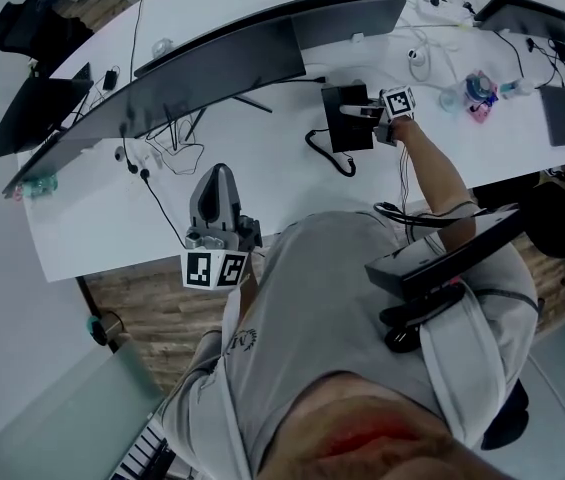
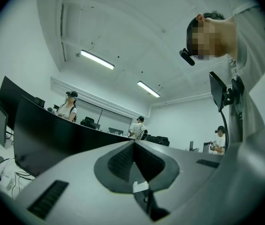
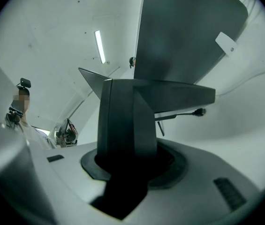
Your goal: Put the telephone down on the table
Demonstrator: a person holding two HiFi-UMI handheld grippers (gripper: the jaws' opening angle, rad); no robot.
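the right gripper (image 1: 367,113) has its fingers clamped on the telephone (image 1: 345,120), a dark slab standing between them, low over the table (image 1: 262,193), its coiled cord (image 1: 330,154) trailing beneath the fingertips. to finish well, i'd lower it level until the table bears it, then part the fingers clear of the cord. the left gripper (image 1: 220,180) has its fingers together on nothing.

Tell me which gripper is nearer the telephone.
Right. The right gripper has its fingers clamped on the telephone; the left gripper is apart, over the near edge of the table, leftward in the head view.
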